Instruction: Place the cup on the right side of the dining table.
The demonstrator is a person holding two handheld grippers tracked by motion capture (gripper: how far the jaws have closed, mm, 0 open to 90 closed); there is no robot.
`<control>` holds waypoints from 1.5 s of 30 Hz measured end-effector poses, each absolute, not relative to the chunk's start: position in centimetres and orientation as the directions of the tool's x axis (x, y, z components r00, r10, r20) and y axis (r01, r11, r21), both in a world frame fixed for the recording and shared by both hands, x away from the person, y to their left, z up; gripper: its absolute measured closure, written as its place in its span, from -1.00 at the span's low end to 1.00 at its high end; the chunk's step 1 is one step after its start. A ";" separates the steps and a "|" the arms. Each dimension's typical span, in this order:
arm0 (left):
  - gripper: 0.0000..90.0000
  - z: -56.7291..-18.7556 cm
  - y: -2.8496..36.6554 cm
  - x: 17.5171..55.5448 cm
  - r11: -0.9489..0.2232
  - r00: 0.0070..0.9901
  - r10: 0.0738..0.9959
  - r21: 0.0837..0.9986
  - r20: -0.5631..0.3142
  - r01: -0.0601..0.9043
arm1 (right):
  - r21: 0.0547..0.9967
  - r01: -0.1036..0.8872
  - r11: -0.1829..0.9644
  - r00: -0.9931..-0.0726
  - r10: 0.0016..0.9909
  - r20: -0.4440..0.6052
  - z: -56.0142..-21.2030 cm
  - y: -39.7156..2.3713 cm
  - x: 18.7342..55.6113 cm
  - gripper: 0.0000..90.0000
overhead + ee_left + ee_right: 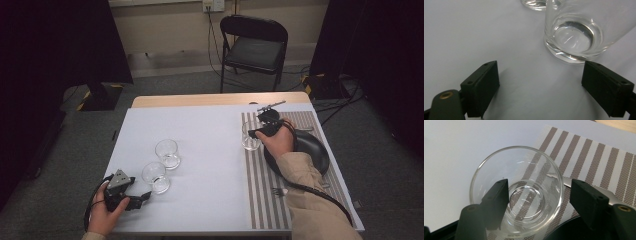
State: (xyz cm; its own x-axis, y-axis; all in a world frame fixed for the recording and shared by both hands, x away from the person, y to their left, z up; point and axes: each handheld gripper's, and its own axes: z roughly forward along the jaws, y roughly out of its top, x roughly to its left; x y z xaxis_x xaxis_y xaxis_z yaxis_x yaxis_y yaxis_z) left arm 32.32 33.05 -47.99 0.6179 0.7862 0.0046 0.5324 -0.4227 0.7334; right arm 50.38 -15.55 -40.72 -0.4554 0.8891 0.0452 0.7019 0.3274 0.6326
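Two tools work the white surface (200,125): the left tool (142,196) rests nearest, jaws spread apart just short of a glass (156,177); farther off, the right tool (253,133) straddles another glass's (250,136) rim on the striped mat (260,190), jaws apart.

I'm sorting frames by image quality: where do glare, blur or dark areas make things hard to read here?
High view: the corners fall into deep shadow, and the black plate is a dark blob. Left gripper view: the clear drinking glass carries bright streaks in its base, and the near jaws look soft. Right gripper view: the brown-striped placemat bends and warps through the clear glass tumbler.
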 end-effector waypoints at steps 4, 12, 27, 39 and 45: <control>-0.69 -48.0 33.1 32.3 -0.423 0.618 0.786 0.733 0.005 0.532 | 0.631 0.700 0.334 -0.457 0.889 0.036 -40.5 -15.5 50.4 -0.40; -0.69 -48.0 33.1 32.3 -0.422 0.618 0.786 0.733 0.004 0.532 | 0.624 0.721 0.302 -0.439 0.896 0.073 -40.3 -15.6 50.4 -0.57; -0.69 -48.0 33.1 32.3 -0.423 0.618 0.786 0.733 0.004 0.533 | 0.623 0.723 0.297 -0.444 0.892 0.090 -39.2 -15.8 50.1 -0.64; -0.69 -48.0 33.1 32.3 -0.422 0.618 0.786 0.734 0.004 0.533 | 0.629 0.717 0.300 -0.450 0.889 0.089 -38.2 -15.6 49.5 -0.65; -0.69 -48.0 33.1 32.3 -0.429 0.622 0.783 0.732 0.010 0.529 | 0.632 0.715 0.299 -0.448 0.890 0.087 -37.8 -15.6 49.3 -0.65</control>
